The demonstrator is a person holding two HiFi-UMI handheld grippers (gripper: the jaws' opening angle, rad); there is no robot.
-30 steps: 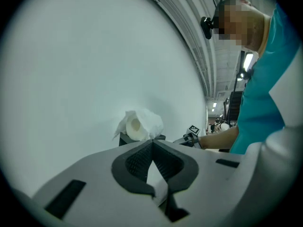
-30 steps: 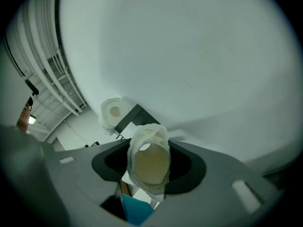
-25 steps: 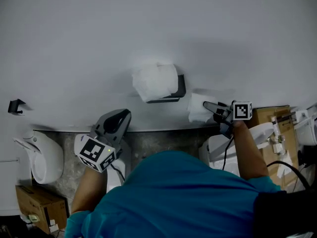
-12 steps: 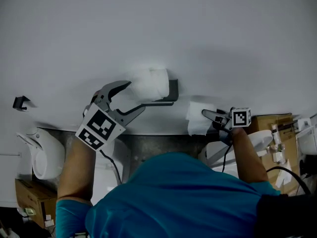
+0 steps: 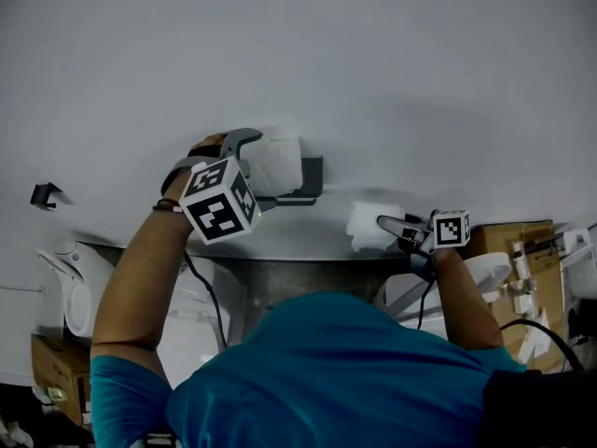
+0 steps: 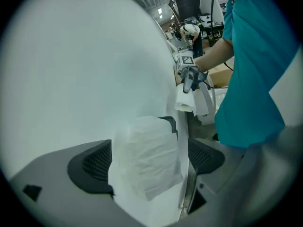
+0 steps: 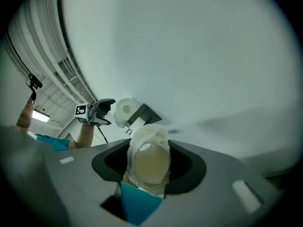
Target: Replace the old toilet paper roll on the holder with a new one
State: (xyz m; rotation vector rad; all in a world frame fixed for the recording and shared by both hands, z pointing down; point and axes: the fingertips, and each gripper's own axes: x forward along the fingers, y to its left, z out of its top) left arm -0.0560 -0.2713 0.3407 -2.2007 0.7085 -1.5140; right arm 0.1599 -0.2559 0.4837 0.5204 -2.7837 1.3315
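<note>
left gripper [image 5: 252, 169] has its jaws opening around the full roll [image 6: 147, 162], which sits on the black holder [image 5: 313, 177] on the white wall [image 5: 392, 63]. right gripper [image 5: 392, 224] is clenched on the nearly spent roll [image 7: 149, 163], near the wall, to the right of the holder and apart from it.

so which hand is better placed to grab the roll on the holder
Left. The left gripper has its jaws opening around the roll on the holder, pads not gripping yet. The right gripper is off to the side, shut on a second roll.
</note>
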